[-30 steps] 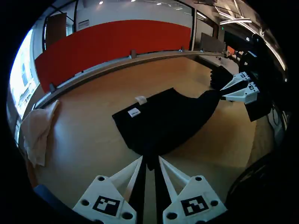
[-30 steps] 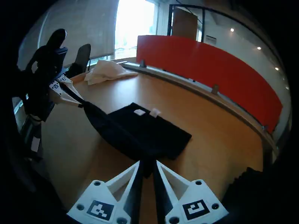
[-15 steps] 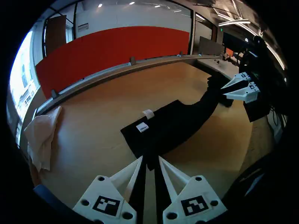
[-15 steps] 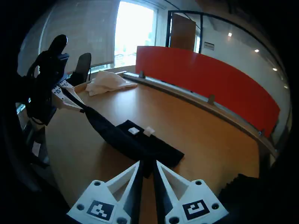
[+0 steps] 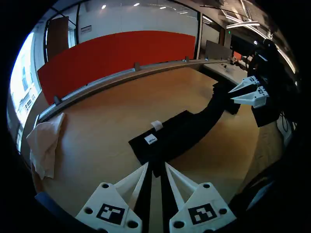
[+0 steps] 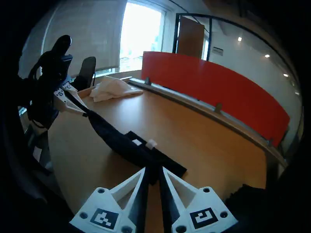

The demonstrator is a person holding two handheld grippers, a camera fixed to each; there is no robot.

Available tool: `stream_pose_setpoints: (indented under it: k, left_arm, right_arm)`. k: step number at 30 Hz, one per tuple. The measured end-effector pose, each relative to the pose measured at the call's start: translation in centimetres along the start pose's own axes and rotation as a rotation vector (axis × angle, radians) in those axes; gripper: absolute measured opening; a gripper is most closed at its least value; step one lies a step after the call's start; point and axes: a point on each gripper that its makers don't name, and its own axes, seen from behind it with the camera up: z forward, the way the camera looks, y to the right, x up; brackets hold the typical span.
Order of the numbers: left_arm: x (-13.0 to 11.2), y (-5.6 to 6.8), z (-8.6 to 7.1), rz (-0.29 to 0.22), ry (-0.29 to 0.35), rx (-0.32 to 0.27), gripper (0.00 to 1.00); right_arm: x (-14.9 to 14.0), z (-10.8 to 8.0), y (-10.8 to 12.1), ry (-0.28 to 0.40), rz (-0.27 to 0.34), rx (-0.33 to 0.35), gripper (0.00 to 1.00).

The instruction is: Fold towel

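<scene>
the left gripper [image 5: 157, 167] and the right gripper [image 6: 154, 170] each pinch a corner of the black towel [image 5: 182, 130]. its near edge is raised and stretched between them, while the far part lies on the wooden tabletop [image 5: 105, 116]. the fold looks about half made: laying the held edge over remains. a white cloth [image 5: 42, 143] lies at the tabletop's edge, a red partition [image 5: 116, 50] runs behind it, and a bright window [image 6: 140, 31] is beyond.

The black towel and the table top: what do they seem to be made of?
The black towel: soft matte cloth, since it sags and creases limply. The table top: wood or wood-look laminate, smooth with slight sheen; light reflects on it.
</scene>
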Motion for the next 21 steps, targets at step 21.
stream_pose_setpoints:
  k: [21]
  left_arm:
    - [-0.03,0.33,0.05,-0.026,-0.01,-0.006,0.14]
  right_arm:
    - [-0.86,0.19,-0.24,-0.042,-0.005,0.013,0.17]
